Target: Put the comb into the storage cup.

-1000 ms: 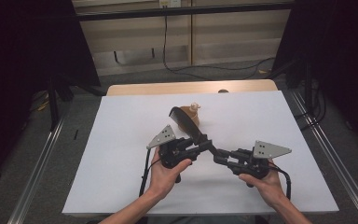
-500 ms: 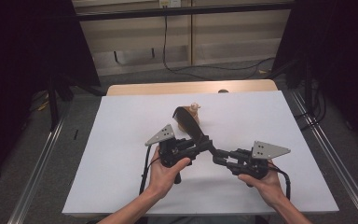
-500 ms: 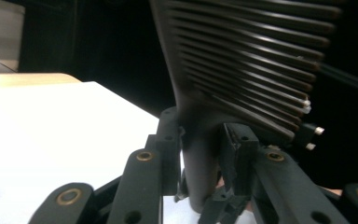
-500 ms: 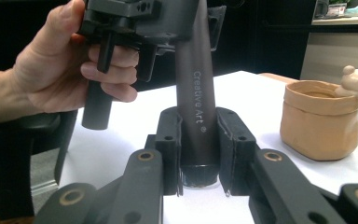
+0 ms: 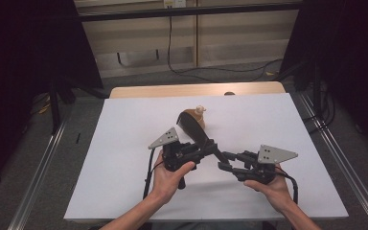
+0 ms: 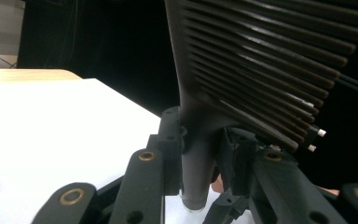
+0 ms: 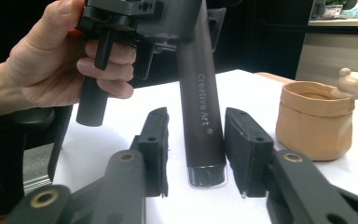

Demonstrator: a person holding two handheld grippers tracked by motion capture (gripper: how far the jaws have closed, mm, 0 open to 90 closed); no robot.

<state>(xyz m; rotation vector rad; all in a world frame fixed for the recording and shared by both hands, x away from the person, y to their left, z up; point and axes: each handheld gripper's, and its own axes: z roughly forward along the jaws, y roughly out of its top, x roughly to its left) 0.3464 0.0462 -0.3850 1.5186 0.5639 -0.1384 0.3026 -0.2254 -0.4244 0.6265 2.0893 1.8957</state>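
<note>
- While the left gripper point(image 5: 206, 146) is clamped on the handle of a dark comb point(image 5: 194, 132), the comb's toothed head rises above the white table point(image 5: 124, 158), up and away from the person in the high view.
- In the left gripper view the comb point(image 6: 261, 70) stands between the jaws with both pads pressed against its narrow handle, the rows of teeth fanning out to the upper right.
- The right gripper point(image 5: 223, 162) is let go: its jaws have just been opening, and in the right gripper view the comb's handle point(image 7: 200, 116) hangs in the gap between them, a sliver of space showing on each side.
- White lettering runs along the handle, and its lower end has a glossy cap.
- The left hand point(image 7: 60, 70) grips the left gripper from the upper left of the right gripper view.
- A tan pot point(image 7: 314, 119) with a small bear figure point(image 7: 352, 81) on its rim sits on the table beyond the comb, apart from both grippers.
</note>
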